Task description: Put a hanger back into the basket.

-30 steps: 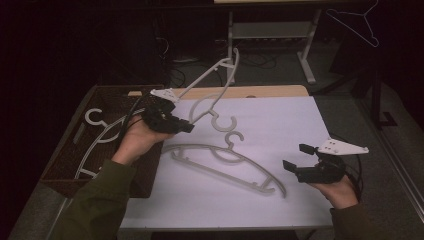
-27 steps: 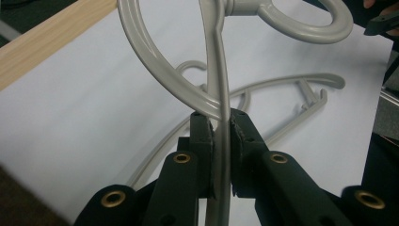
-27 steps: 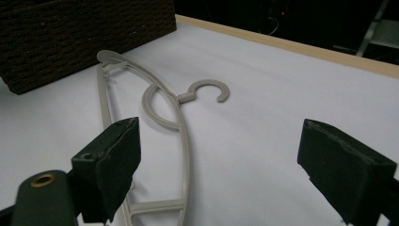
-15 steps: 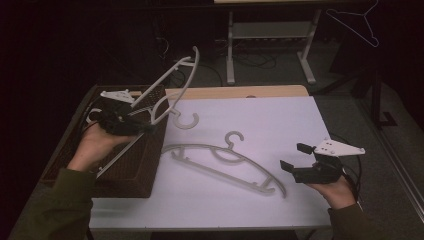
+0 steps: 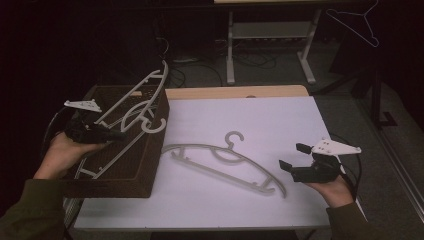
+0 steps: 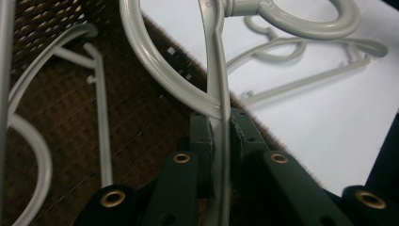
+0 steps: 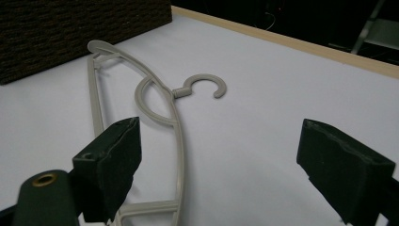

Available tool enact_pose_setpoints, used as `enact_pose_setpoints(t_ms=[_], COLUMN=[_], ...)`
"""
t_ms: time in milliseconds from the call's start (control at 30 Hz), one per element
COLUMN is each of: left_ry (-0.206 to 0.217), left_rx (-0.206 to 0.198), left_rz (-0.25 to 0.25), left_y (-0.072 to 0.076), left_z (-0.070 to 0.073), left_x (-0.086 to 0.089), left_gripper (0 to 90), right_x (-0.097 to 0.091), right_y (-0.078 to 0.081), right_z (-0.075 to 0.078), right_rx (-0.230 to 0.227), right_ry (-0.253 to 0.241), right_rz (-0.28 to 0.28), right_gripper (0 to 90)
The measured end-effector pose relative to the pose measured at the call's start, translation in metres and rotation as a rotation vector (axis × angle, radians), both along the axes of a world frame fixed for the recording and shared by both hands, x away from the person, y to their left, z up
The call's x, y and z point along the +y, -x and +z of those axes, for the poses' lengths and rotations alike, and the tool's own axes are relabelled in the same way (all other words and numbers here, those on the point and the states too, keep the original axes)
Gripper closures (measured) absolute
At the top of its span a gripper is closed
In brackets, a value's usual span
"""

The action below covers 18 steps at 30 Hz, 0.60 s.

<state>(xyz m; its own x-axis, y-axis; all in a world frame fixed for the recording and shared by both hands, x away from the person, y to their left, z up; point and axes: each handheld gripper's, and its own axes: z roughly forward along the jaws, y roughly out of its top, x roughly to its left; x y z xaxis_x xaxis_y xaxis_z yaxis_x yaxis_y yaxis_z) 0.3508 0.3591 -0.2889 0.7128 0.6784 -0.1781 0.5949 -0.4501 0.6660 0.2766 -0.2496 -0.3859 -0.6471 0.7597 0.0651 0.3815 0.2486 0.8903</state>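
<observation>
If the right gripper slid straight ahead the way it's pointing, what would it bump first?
Probably the grey hanger lying flat on the white table. The right gripper, jaws wide open, points along it toward its hook. Depth is hard to judge, so it might pass just above.

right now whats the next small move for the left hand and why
Probably lower and release: the left gripper is shut on a hanger tilted above the brown basket, where another hanger already lies.
</observation>
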Motion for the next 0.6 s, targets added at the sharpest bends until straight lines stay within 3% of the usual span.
enact_pose_setpoints(t_ms=[367, 600], left_ry=[-0.006, 0.003], left_rx=[0.045, 0.045], left_rz=[0.040, 0.045], left_y=[0.000, 0.002], left_z=[-0.011, -0.013], left_x=[0.023, 0.031], left_gripper=[81.0, 81.0], right_x=[-0.002, -0.002], right_y=[-0.001, -0.001], right_z=[-0.001, -0.001], right_rx=[-0.004, 0.009], right_ry=[0.004, 0.003], right_rz=[-0.007, -0.014], right_gripper=[14.0, 14.1])
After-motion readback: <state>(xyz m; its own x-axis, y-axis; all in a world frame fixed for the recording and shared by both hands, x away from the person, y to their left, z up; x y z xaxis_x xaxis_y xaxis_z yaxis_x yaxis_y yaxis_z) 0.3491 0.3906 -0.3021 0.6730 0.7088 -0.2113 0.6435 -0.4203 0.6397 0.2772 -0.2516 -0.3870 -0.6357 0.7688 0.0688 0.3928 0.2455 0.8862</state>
